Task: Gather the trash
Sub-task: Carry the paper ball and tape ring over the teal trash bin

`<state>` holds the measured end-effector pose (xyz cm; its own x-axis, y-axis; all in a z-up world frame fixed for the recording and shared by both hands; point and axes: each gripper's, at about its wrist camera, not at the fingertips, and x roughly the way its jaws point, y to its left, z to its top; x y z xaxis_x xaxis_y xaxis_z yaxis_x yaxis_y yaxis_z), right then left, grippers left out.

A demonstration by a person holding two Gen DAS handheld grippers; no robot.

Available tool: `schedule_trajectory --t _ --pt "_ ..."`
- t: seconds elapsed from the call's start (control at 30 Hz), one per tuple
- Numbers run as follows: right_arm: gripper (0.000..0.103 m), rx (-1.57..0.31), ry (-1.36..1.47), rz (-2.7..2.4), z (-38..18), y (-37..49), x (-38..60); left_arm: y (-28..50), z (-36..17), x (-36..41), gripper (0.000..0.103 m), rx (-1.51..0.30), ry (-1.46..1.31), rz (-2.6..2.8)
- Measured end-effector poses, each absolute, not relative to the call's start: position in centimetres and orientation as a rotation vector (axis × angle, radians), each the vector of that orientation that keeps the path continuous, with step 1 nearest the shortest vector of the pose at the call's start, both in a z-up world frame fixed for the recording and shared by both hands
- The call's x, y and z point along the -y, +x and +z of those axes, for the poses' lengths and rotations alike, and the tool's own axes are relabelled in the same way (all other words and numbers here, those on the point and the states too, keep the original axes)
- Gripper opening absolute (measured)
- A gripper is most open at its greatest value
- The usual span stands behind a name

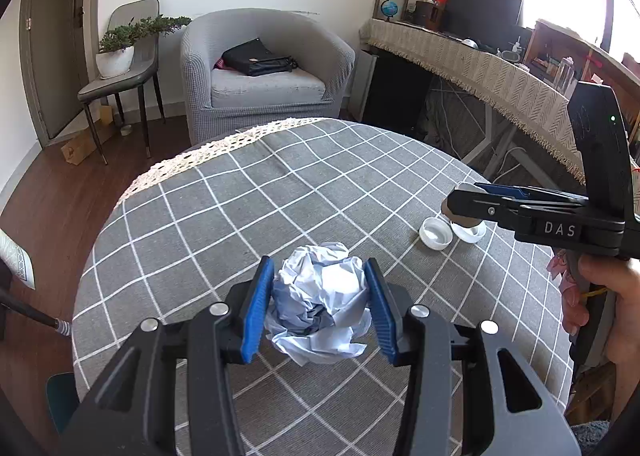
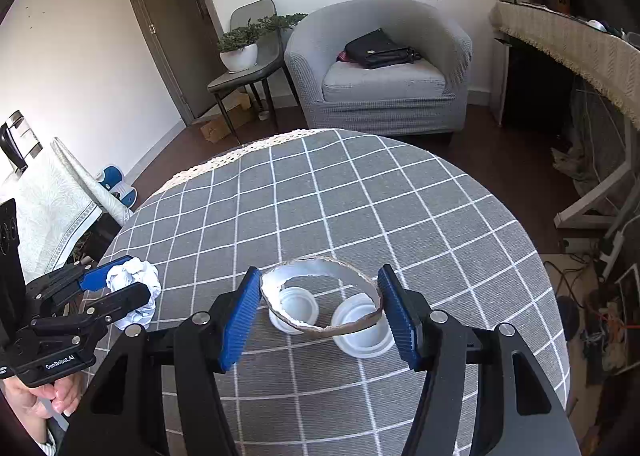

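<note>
Left gripper [image 1: 320, 308]: blue pads pressed on both sides of a crumpled white paper ball [image 1: 320, 304], jaws narrow around it. In the right wrist view the same gripper [image 2: 116, 288] shows at far left, paper ball [image 2: 136, 296] bulging between its fingers above the table's left edge.
Right gripper [image 2: 318, 310]: jaws fairly wide, blue pads against the two ends of a torn cardboard ring [image 2: 320, 296] with a silvery-white inner face; the ring is squeezed to an oval and held. In the left wrist view this gripper [image 1: 464, 207] comes in from the right, seen side-on; the ring is mostly hidden there.
White caps: two shallow round plastic lids lie on the cloth open side up, one left [image 2: 294, 308], one right [image 2: 362, 330], just beside each other. They sit under the held ring, seen through it. In the left wrist view they are below the right gripper's tip [image 1: 436, 234] and [image 1: 470, 232].
Table [image 2: 360, 195]: round, grey cloth with white grid, lace trim on the far edge.
Hands: person's right hand [image 1: 600, 296] on the right gripper's grip; left hand [image 2: 48, 400] on the left's.
Background: grey armchair [image 1: 264, 67] with a black bag [image 1: 258, 57] on its seat; potted plant [image 1: 120, 51] on a chair beside it.
</note>
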<state>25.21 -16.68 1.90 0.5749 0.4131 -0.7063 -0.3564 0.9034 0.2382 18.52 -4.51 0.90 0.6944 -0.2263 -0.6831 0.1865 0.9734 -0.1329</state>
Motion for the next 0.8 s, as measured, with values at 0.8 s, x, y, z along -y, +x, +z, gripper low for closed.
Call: schedule_trajectory --t 0.8 --pt "0.061 -0.813 0.024 0.646 3.4 17.4 3.1 8.8 1.5 -7.6 0.049 -0.755 -0.092 -0.091"
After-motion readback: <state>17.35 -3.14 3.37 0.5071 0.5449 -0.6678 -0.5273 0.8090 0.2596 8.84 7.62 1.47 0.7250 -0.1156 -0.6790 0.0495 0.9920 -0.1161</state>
